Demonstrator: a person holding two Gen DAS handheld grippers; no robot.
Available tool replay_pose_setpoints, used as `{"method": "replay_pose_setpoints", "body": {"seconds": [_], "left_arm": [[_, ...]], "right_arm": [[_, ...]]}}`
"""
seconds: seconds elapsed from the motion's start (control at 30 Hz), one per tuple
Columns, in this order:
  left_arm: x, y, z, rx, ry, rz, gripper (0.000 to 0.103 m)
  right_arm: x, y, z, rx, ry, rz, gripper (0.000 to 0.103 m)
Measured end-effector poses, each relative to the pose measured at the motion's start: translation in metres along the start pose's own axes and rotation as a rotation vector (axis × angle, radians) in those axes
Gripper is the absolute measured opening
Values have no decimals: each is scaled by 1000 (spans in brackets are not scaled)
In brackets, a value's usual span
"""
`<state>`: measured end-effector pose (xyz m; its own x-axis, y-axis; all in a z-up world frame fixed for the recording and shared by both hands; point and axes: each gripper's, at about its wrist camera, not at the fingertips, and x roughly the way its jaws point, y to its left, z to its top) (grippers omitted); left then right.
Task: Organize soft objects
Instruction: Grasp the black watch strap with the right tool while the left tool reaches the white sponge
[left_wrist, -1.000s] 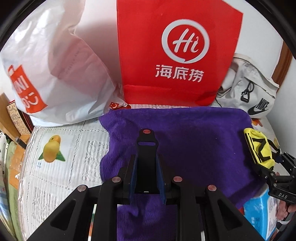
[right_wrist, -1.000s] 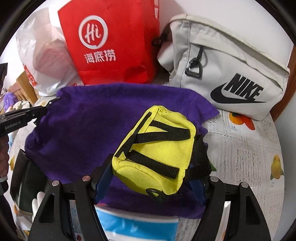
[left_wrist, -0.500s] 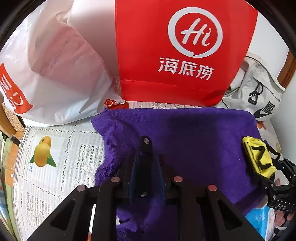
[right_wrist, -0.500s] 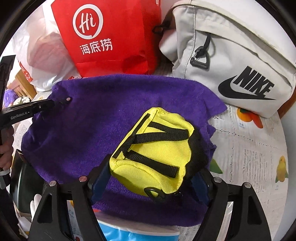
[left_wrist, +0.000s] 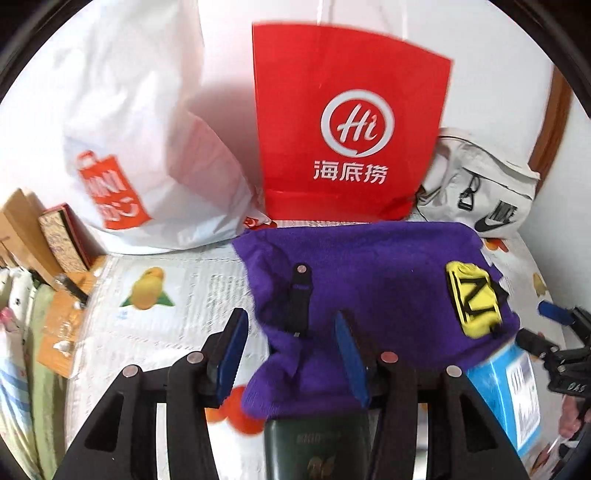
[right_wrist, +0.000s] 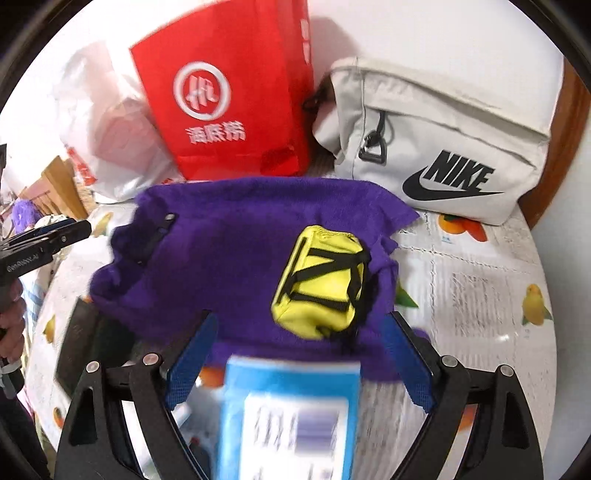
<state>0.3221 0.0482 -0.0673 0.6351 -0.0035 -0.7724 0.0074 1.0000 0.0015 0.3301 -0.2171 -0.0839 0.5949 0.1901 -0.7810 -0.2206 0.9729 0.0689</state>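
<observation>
The purple towel (left_wrist: 373, 288) lies spread on a fruit-print table cover (left_wrist: 166, 332), its long axis running left to right across both wrist views. Its far edge stops just short of the red paper bag (left_wrist: 351, 122) and the white Nike bag (right_wrist: 439, 147) standing at the back. Its near edge drapes over a dark green booklet (left_wrist: 317, 443) and a blue box (right_wrist: 291, 417).

A small yellow pouch (right_wrist: 321, 284) with black straps sits on the right part of the towel, with its long axis running from the near-left to the far-right and its zip end toward the Nike bag. A black clip-like piece (left_wrist: 300, 295) lies on the left part of the towel, with its long axis pointing away toward the red bag.

The left gripper (left_wrist: 291, 354) has just been opening: its blue pads stand apart on either side of the towel's left near corner and the black piece, not pressing on either. The right gripper (right_wrist: 299, 362) has also been opening further and stands wide, the yellow pouch lying free ahead of its pads and the blue box blurred just below them.

Open cover shows to the left of the towel, between it and a white plastic shopping bag (left_wrist: 140, 147), and to the right, below the Nike bag. The table's left edge is crowded by a cardboard box (left_wrist: 22, 229).
</observation>
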Motion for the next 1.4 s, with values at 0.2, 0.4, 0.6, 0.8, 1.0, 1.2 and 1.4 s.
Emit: {"method": "replay_pose_setpoints", "body": {"seconds": [0.2, 0.4, 0.6, 0.8, 1.0, 1.2, 1.4], "left_arm": [[-47, 1, -37, 0, -7, -19, 47], [-76, 5, -82, -36, 31, -50, 47], [-88, 3, -129, -41, 55, -72, 47], [-97, -1, -171, -8, 67, -81, 55], [-94, 2, -208, -16, 80, -141, 68], [-89, 3, -235, 29, 85, -161, 68], [-76, -2, -248, 102, 75, -190, 68]], "right_arm": [[-57, 20, -37, 29, -102, 29, 90], [-87, 42, -83, 35, -109, 97, 90], [-97, 58, -132, 8, -116, 108, 90], [-100, 66, -170, -15, -84, 120, 90], [-93, 69, -196, -15, -51, 129, 90], [-90, 64, -212, 4, -21, 94, 90], [-84, 59, -216, 18, 0, 64, 90]]}}
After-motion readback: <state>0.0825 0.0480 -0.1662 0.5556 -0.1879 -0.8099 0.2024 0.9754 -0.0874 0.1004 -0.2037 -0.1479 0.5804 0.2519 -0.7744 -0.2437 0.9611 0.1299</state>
